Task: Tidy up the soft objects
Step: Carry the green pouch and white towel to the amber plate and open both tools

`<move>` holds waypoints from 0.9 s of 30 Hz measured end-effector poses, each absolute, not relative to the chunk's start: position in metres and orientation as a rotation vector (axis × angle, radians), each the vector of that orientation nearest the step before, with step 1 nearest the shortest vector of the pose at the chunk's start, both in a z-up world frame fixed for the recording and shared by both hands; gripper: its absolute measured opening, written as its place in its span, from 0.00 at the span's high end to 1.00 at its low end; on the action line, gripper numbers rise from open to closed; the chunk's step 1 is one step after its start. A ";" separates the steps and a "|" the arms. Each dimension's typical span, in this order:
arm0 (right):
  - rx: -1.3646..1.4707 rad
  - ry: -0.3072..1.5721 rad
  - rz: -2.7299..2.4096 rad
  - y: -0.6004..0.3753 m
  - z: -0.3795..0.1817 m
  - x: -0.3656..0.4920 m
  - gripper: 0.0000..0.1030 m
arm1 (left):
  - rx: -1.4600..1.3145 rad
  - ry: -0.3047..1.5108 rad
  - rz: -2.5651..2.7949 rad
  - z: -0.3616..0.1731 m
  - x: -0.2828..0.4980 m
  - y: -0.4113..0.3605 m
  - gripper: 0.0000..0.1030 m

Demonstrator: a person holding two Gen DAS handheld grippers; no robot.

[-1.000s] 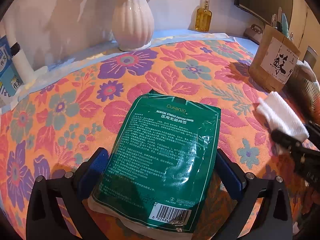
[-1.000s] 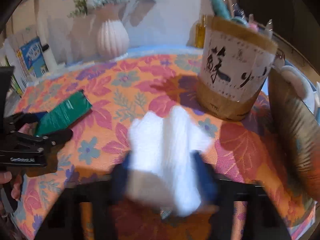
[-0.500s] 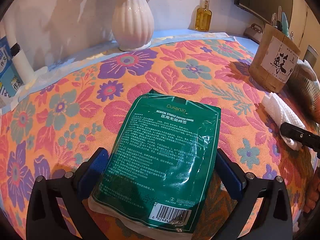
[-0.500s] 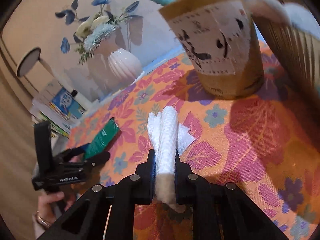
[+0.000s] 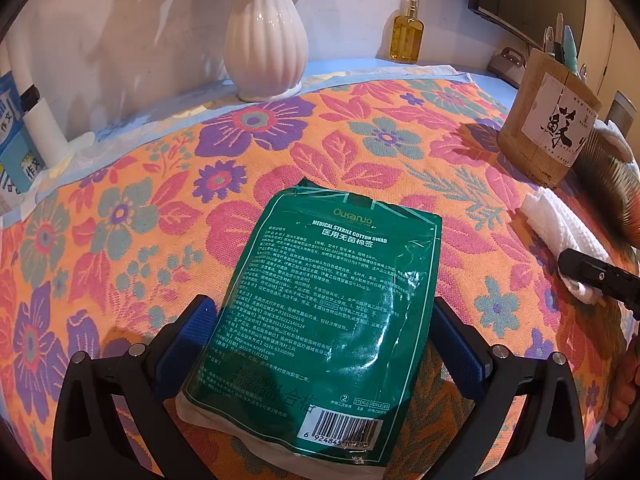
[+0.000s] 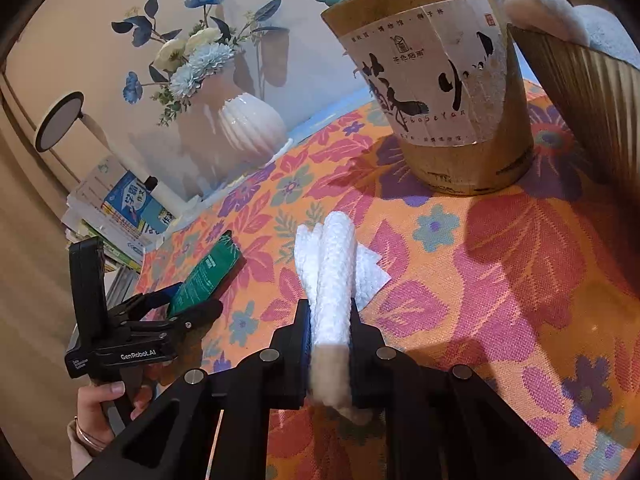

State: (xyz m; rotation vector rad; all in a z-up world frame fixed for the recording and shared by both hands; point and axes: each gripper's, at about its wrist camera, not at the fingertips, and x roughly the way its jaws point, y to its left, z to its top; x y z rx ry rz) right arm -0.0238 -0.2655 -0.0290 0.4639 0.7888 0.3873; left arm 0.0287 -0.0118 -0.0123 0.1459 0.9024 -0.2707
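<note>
A green pack of cotton swabs (image 5: 332, 300) sits between the blue pads of my left gripper (image 5: 320, 308), which press on its two long edges above the floral tablecloth (image 5: 120, 216). In the right wrist view the same pack (image 6: 208, 270) shows edge-on in the left gripper (image 6: 196, 298), held by a person's hand (image 6: 100, 404). My right gripper (image 6: 329, 308) is shut on a folded white cloth (image 6: 332, 264), pinched narrow and standing on edge. The left wrist view shows that cloth (image 5: 560, 224) at the far right with the right gripper (image 5: 576, 264) on it.
A wooden pen holder (image 6: 440, 80) stands just beyond the white cloth. A brown ribbed basket (image 6: 580, 100) with fluffy items is at the right. A white vase (image 5: 264, 40) and an amber bottle (image 5: 406, 32) stand by the wall. Books (image 6: 116, 216) are stacked at the left.
The right gripper closed on the white cloth and rolled, so the cloth went from flat to on edge; in the last half second it barely moved. The left gripper and green pack stayed still.
</note>
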 end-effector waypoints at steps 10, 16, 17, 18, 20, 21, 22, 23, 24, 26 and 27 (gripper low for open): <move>0.468 0.793 0.398 -0.266 -0.030 -0.023 0.86 | 0.145 0.902 -0.272 -0.012 0.029 -0.012 0.00; 0.418 0.793 0.390 -0.259 -0.027 -0.024 0.86 | 0.141 0.901 -0.270 -0.012 0.029 -0.011 0.00; 0.396 0.795 0.394 -0.256 -0.026 -0.024 0.86 | 0.137 0.899 -0.259 -0.012 0.029 -0.010 0.01; 0.370 0.793 0.391 -0.252 -0.025 -0.025 0.86 | 0.132 0.890 -0.249 -0.010 0.027 -0.009 0.06; 0.335 0.780 0.381 -0.248 -0.022 -0.028 0.86 | 0.056 0.859 -0.253 -0.004 0.025 0.000 0.29; 0.324 0.775 0.389 -0.246 -0.021 -0.030 0.86 | -0.019 0.856 -0.265 -0.001 0.026 0.007 0.31; 0.323 0.780 0.399 -0.246 -0.021 -0.030 0.86 | -0.064 0.856 -0.270 0.000 0.027 0.012 0.38; 0.328 0.788 0.395 -0.246 -0.022 -0.031 0.86 | -0.071 0.864 -0.254 0.002 0.027 0.014 0.40; 0.339 0.789 0.394 -0.248 -0.023 -0.033 0.86 | -0.050 0.864 -0.237 0.005 0.024 0.012 0.40; 0.379 0.785 0.432 -0.251 -0.023 -0.038 0.86 | 0.005 0.839 -0.217 0.015 0.014 0.004 0.40; 0.397 0.783 0.447 -0.253 -0.022 -0.041 0.86 | 0.003 0.838 -0.231 0.019 0.011 0.001 0.40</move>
